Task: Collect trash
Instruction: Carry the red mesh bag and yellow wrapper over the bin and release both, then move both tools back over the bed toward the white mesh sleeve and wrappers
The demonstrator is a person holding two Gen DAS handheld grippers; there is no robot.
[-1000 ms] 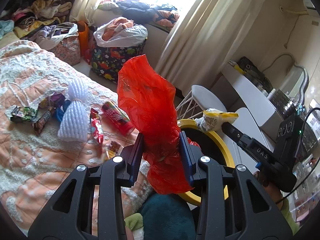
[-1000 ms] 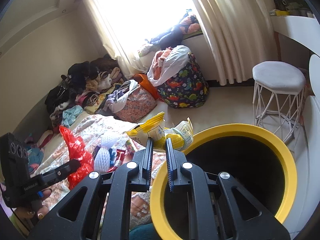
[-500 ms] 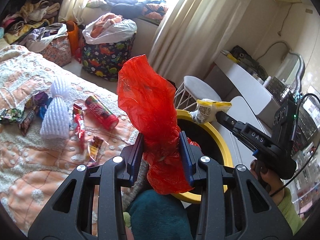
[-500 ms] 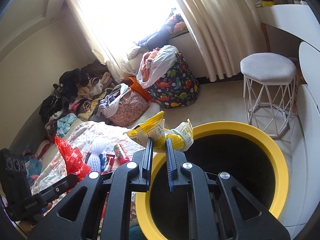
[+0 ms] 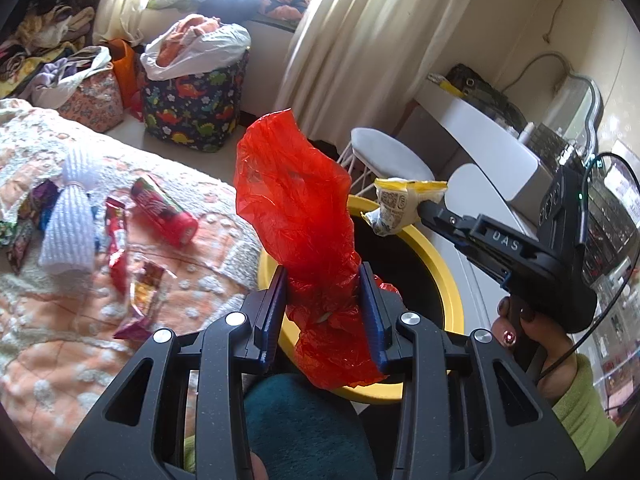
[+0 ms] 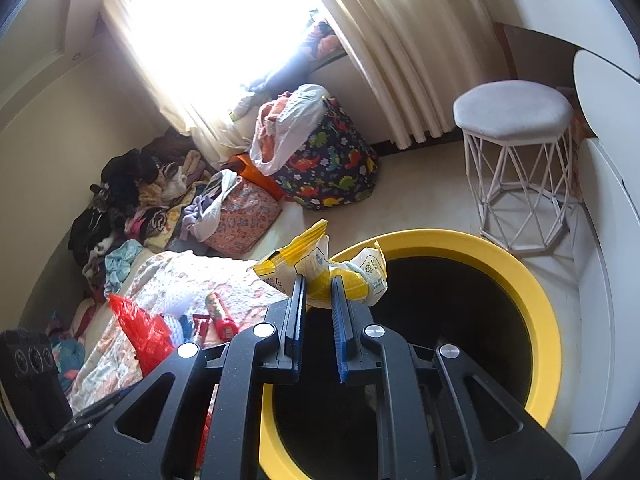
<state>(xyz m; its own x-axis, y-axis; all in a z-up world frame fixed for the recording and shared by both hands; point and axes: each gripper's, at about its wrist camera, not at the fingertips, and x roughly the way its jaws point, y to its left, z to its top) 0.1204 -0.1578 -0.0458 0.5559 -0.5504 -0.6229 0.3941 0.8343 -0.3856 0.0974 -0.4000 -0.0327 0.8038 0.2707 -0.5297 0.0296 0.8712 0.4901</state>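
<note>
My left gripper (image 5: 322,280) is shut on a crumpled red plastic bag (image 5: 298,216), which sticks up above the near rim of a yellow-rimmed black bin (image 5: 442,276). The right gripper (image 6: 319,284) is shut on a yellow and white snack wrapper (image 6: 320,268), held over the left rim of the bin (image 6: 532,288). In the left wrist view the wrapper (image 5: 400,204) hangs over the bin's far rim from the right gripper (image 5: 430,210). On the bed lie a red can (image 5: 164,210), several wrappers (image 5: 144,288) and a white knitted piece (image 5: 66,226).
The orange and white bedspread (image 5: 52,320) fills the left. A white stool (image 6: 516,156) stands beyond the bin, with a white desk (image 5: 476,140) to the right. A dinosaur-print bag (image 6: 324,160), a floral bag (image 6: 240,216) and piled clothes (image 6: 132,196) line the wall under the window.
Both grippers have moved toward the bin and slightly down; the bin looms larger in both views. The red bag and the snack wrapper stay gripped.
</note>
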